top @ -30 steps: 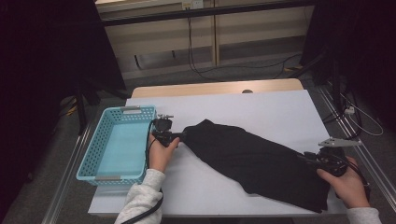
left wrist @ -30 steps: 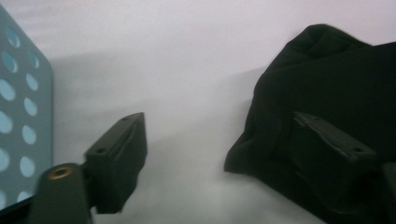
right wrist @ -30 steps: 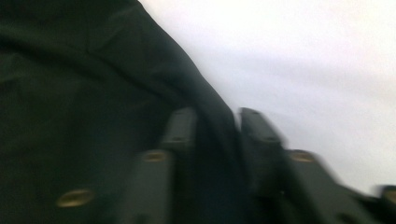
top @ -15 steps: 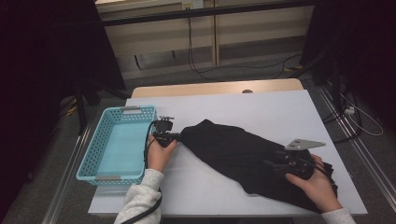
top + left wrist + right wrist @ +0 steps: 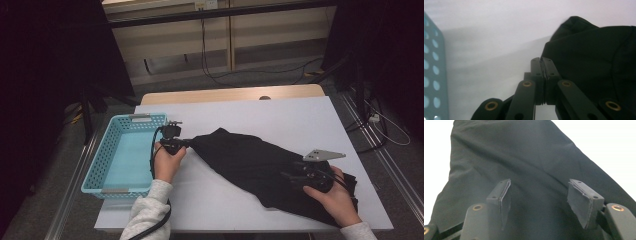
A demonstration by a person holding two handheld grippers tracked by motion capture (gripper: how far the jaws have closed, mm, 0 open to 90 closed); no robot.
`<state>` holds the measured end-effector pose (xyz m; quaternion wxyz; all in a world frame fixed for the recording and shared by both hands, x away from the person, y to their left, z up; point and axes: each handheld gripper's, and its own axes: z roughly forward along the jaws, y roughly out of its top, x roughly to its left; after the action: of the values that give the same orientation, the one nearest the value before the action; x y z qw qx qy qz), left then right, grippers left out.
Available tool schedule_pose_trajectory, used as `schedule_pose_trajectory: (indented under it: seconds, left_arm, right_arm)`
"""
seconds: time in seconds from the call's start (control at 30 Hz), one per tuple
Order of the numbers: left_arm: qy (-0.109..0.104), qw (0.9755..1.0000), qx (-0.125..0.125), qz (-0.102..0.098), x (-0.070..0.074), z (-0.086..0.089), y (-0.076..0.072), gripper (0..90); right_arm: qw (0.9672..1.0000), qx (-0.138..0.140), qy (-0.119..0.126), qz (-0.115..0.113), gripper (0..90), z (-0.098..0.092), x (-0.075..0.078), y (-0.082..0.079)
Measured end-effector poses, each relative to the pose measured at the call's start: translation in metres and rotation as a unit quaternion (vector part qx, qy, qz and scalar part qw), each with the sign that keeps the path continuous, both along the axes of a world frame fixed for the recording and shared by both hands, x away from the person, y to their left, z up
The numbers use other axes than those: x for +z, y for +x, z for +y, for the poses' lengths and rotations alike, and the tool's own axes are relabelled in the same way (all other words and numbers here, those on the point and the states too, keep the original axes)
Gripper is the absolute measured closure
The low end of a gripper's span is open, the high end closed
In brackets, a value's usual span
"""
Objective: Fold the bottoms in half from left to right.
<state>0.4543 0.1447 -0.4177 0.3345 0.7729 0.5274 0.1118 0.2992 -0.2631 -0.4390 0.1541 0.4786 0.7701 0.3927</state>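
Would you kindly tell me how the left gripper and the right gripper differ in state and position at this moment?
The left gripper has its jaws shut together at the edge of the black cloth; whether a fold is pinched cannot be told. The right gripper has just been opening, its pads apart above the cloth. The left gripper sits at the cloth's end near the blue basket; the right gripper sits over the opposite end. Both are hand-held over the white table.

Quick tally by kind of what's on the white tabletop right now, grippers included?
Black cloth: 1
Light blue perforated basket: 1
Grippers: 2, left gripper and right gripper
Total: 4
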Motion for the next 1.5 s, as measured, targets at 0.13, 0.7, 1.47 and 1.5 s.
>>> schedule_pose_trajectory:
  seconds: [0.13, 0.7, 1.47, 1.5]
  left_arm:
    - [-0.001, 0.9999, 0.012, -0.006, 0.003, 0.005, 0.000, 90.0]
    - [-0.019, 0.9986, 0.028, 0.041, -0.025, -0.016, -0.002, 64.7]
    - [-0.006, 0.9999, 0.012, -0.001, -0.002, -0.006, -0.009, 39.1]
    - [0.003, 0.9995, 0.012, -0.028, -0.001, -0.012, -0.005, 31.6]
  right_arm:
    - [1.0000, 0.004, 0.001, 0.000, 36.1, 0.001, 0.000, -0.001]
    - [0.9999, 0.014, 0.006, 0.002, 34.4, 0.004, 0.001, -0.001]
    - [0.9993, 0.036, 0.010, 0.010, 31.9, 0.013, -0.001, -0.001]
    - [0.9993, 0.035, 0.010, 0.011, 31.6, 0.013, -0.001, 0.000]
